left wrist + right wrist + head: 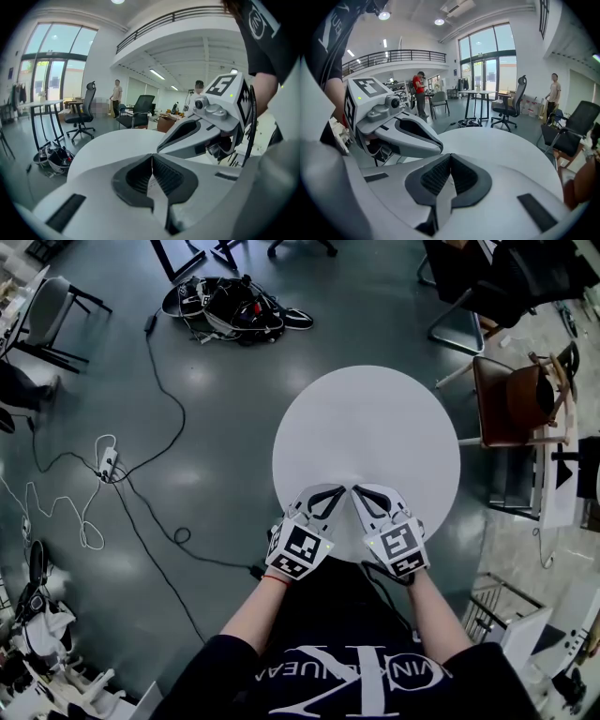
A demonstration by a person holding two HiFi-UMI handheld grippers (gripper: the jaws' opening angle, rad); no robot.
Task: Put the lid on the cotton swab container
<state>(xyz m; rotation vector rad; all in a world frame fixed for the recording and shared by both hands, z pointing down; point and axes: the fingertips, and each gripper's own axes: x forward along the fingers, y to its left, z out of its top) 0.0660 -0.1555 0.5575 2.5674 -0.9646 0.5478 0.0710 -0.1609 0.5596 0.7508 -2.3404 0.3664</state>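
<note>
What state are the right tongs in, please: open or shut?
Shut: the right tongs meet tip to tip along a closed seam, with nothing between them.

The round white table [375,418] gives open room across its top, from the two grippers toward the upper middle of the frame. The left gripper [333,493] and right gripper [364,493] crowd its lower edge, tips nearly touching, each barring the other's way inward. A brown chair [506,399] stands close at the table's right, and cables [155,427] trail over the floor at left.
</note>
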